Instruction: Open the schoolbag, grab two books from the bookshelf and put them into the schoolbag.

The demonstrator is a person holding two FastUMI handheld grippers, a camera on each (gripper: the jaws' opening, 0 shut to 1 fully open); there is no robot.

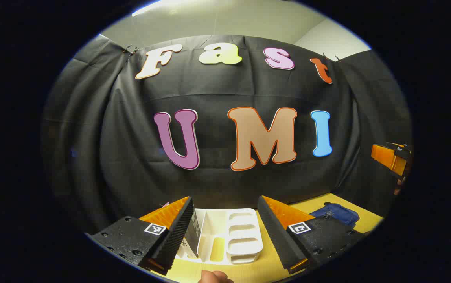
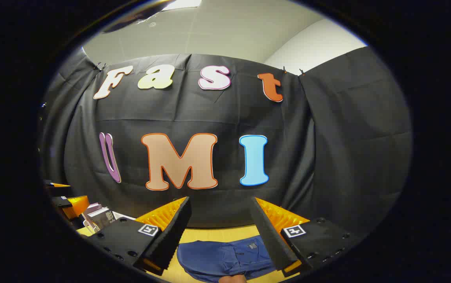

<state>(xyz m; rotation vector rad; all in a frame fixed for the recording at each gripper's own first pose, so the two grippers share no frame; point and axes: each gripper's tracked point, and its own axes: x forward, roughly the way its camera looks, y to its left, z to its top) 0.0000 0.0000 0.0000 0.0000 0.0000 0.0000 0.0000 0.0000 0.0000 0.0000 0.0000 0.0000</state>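
Left gripper spread, empty, above rack with books; right gripper spread, empty, over closed bag on table; risk: limp cloth bunching, zipper missed.

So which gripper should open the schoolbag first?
Probably the right gripper: it is open with the blue schoolbag lying flat between its fingers. The left gripper faces the white bookshelf.

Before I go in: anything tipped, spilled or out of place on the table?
Nothing stands out. The blue schoolbag lies flat on the table, and the books stand in the white bookshelf. Both grippers hover with jaws open and empty.
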